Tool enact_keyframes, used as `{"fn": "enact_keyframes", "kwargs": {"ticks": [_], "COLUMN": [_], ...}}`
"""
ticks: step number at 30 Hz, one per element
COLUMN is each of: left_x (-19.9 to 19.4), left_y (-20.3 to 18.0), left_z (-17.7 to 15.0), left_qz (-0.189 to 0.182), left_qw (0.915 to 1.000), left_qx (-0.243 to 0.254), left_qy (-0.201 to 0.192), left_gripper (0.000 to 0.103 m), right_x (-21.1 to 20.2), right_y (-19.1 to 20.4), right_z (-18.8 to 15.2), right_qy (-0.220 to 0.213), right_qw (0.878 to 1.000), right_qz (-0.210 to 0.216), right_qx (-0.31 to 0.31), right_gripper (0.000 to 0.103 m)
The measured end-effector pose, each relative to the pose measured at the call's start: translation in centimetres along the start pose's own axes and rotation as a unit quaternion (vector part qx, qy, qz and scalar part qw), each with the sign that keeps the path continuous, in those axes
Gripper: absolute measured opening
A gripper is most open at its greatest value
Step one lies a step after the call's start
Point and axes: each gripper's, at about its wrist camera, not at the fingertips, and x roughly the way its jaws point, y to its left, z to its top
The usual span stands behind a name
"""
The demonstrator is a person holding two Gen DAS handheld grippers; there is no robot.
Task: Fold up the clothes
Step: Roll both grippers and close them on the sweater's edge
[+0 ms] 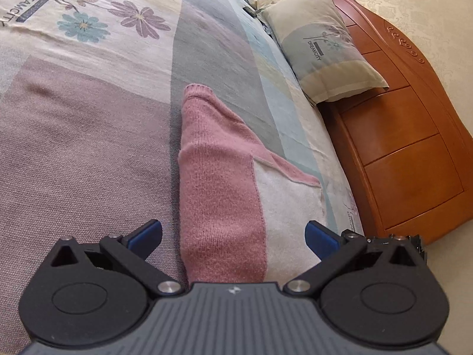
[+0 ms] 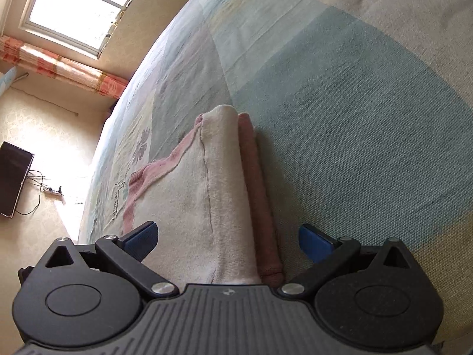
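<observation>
A: Pink and cream knit sweater [image 1: 218, 183] lies on the bed [image 1: 88, 136], near the side by the wooden headboard [image 1: 414, 148] and the pillow [image 1: 325, 44]. Already doubled over on itself — the right wrist view shows a rolled cream edge [image 2: 221, 177] stacked over a pink layer [image 2: 260, 207].

B: Tongs?

A: Left tongs [image 1: 233, 236] spread wide, nothing between them, sweater running straight out ahead. Right tongs [image 2: 226, 236] likewise apart, empty, lined up with the folded edge.

B: How will it handle?

A: Soft, light, floppy, I'd judge. Fuzzy knit, so it should grip well against the blue pads [image 1: 147, 233] but will sag and stretch if lifted by one point. Layers could slide apart or unroll if only the top one is caught.

B: Where to take hold?

A: If it needs lifting, at the two near corners, one per tong, pinching through all the layers at the thick folded edge rather than the loose pink trim [image 2: 153, 171]. The seam line along the cream panel looks firmer than the open knit.

B: Stage of the fold?

A: Can't settle it. The compact bundle fits a fold partway through, and equally a finished one just set down.
</observation>
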Motion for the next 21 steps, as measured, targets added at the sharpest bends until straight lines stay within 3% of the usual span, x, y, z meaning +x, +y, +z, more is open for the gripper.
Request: {"fn": "enact_keyframes", "kwargs": {"ticks": [6,11,17,21], "left_x": [3.5,5.0,3.7,4.7], "left_y": [1.0,0.2,1.6,1.4], "left_z": [1.8,2.7,0.8,1.9], "left_qz": [-0.048,-0.047,-0.1,-0.093], "left_qw": [0.9974,0.9969,0.989,0.9885], "left_qx": [-0.028,-0.02,-0.046,-0.064], "left_qy": [0.046,0.059,0.099,0.1], "left_gripper": [0.102,0.102,0.102,0.102], "right_x": [2.4,4.5,5.9,5.2], "right_y": [-0.9,-1.7,-2.5,-2.6], "right_z": [1.6,2.9,3.6,2.7], "right_qy": [0.038,0.07,0.106,0.119], "right_qw": [0.999,0.995,0.989,0.987], "right_qz": [0.028,0.052,0.081,0.095], "right_qx": [0.022,0.04,0.057,0.052], "right_gripper": [0.103,0.103,0.103,0.103]}}
